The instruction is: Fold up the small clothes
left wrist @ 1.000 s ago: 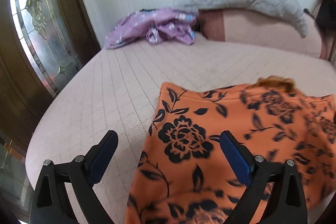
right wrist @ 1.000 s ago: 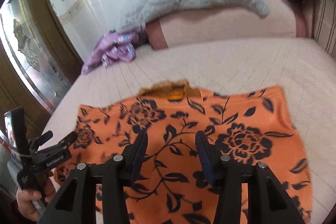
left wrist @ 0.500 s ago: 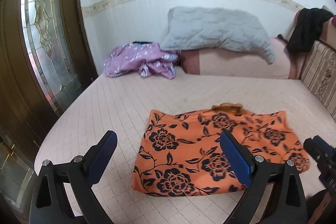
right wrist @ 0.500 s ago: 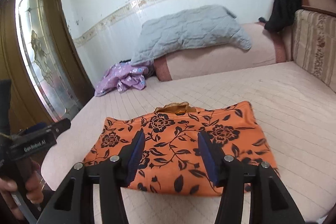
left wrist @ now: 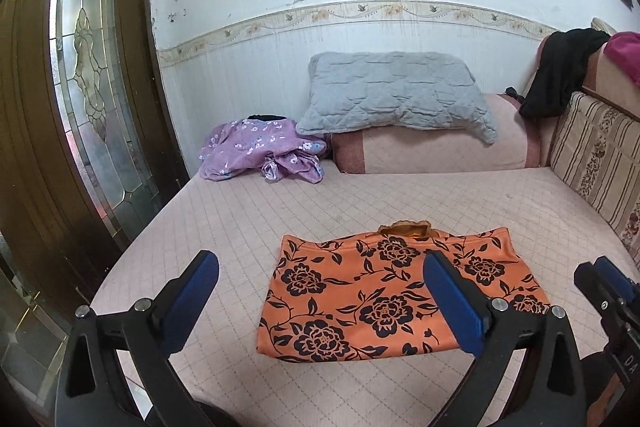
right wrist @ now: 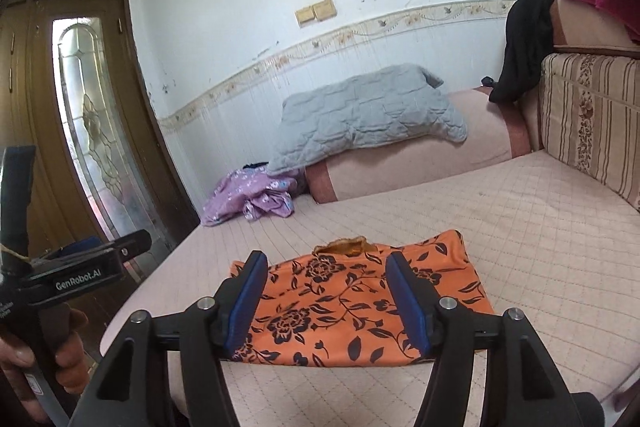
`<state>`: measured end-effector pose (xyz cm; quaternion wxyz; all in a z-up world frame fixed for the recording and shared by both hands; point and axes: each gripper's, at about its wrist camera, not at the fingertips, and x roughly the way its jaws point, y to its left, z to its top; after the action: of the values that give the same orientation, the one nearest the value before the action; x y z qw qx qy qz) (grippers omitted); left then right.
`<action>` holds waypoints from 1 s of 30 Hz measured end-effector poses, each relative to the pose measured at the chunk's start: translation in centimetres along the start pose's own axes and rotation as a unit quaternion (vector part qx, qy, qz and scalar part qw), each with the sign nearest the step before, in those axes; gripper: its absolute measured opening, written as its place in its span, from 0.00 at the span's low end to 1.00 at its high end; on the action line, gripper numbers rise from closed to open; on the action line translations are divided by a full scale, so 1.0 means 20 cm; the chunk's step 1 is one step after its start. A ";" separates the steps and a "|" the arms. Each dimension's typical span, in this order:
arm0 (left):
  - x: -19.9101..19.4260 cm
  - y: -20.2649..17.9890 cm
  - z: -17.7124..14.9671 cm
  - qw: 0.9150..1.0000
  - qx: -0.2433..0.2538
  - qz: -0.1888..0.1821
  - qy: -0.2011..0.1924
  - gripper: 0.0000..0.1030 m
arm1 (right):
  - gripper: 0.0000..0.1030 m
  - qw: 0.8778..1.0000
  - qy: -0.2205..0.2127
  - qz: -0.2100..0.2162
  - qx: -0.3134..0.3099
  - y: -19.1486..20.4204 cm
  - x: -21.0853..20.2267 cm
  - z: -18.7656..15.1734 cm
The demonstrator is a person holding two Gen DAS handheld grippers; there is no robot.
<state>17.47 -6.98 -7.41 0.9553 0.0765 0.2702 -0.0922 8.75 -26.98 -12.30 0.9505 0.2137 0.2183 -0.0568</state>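
Two tongs: both hung above the near edge of the bed (left wrist: 360, 195), neither touching anything.
Door: a brown door (left wrist: 36, 147) with a leaded glass pane stood at far left, beside the bed.
Left tongs (left wrist: 320, 291): jaws spread wide and empty; the blue pads framed bare mattress on one side and the cloth's left half on the other. In the right view a hand (right wrist: 44, 351) gripped its handle at the left edge.
Purple garment (left wrist: 260, 155): crumpled in the bed's far left corner, against the wall.
Cloth (left wrist: 384, 291): an orange piece with black flowers lay folded flat into a rectangle on the bed near its front edge, well apart from the purple garment. A bit of orange-brown fabric poked out at the middle of its far edge.
Pillow (left wrist: 392, 95): grey, quilted, leaning on a pink bolster (left wrist: 432, 151) along the wall.
Right tongs (right wrist: 324, 291): jaws partway apart and opening, nothing between them; the cloth showed beyond the pads, untouched.
Black garment (left wrist: 560, 79): draped over the striped backrest (left wrist: 600, 151) at the right, next to something magenta.
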 end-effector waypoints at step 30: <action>0.95 0.10 -0.49 0.986 0.041 0.022 0.159 1.00 | 0.68 0.916 0.176 -0.037 0.359 -0.93 0.57 -0.56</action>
<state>28.80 -5.69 -25.61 0.8981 0.1350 0.4128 -0.0691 10.78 -39.12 -33.47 0.7533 0.5391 0.3544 -0.1281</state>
